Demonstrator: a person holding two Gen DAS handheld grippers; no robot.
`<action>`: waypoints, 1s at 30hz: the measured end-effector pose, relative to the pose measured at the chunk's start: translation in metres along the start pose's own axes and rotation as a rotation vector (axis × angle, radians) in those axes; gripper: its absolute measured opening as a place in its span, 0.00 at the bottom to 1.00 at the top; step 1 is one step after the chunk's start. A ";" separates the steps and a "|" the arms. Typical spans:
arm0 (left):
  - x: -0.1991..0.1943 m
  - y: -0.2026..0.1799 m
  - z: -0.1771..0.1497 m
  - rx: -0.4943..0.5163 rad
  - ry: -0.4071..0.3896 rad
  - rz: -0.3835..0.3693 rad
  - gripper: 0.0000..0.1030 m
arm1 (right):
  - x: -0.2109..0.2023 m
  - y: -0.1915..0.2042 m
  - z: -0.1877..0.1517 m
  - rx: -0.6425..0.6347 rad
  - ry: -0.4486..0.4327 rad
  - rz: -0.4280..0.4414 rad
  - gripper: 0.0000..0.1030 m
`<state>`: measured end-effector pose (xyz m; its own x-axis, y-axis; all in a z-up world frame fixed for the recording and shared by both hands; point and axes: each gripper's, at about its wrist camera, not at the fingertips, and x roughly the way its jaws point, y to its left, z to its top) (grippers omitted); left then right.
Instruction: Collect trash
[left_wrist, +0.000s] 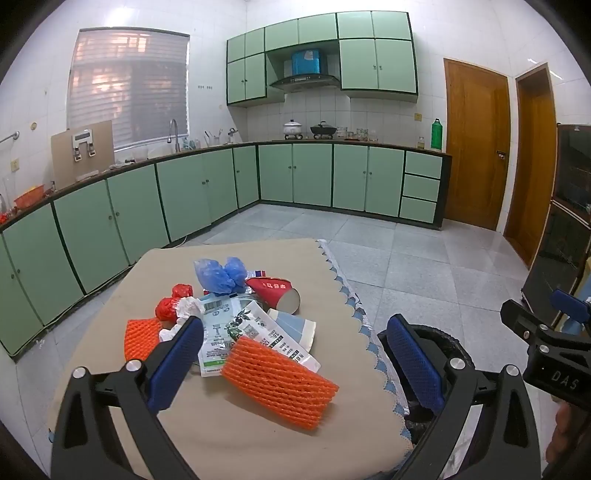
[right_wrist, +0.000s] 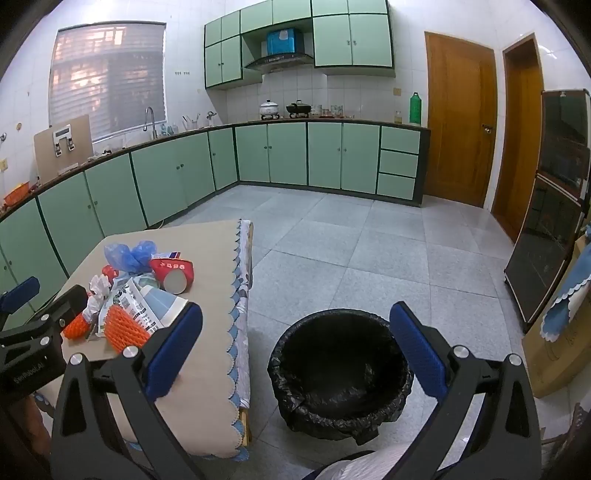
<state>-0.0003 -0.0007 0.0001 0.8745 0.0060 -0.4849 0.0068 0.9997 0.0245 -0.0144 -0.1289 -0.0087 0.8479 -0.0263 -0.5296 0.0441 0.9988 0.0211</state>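
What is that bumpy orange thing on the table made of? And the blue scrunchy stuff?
The orange thing looks like soft foam netting, matte, with a raised mesh pattern, likely fruit wrap. The blue stuff looks like thin crinkled plastic film, slightly see-through and wrinkly.

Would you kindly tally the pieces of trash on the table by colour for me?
Orange foam fruit nets: 2
Blue crumpled plastic covers: 2
Red items, a paper cup and two crumpled wrappers: 3
White printed packets and crumpled paper: 3
Pale blue-and-cream paper piece: 1
Total: 11
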 end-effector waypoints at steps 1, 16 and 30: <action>0.000 0.000 0.000 0.000 0.000 0.000 0.94 | 0.000 0.000 0.000 0.001 0.000 0.001 0.95; 0.000 0.000 0.000 0.001 -0.002 0.001 0.94 | -0.007 0.000 0.011 0.002 -0.009 0.002 0.95; 0.001 0.000 0.003 0.002 -0.004 0.002 0.94 | -0.007 -0.001 0.007 0.003 -0.023 0.008 0.95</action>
<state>0.0022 -0.0006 0.0027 0.8767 0.0077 -0.4809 0.0063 0.9996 0.0274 -0.0171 -0.1297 0.0007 0.8601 -0.0196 -0.5098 0.0392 0.9988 0.0277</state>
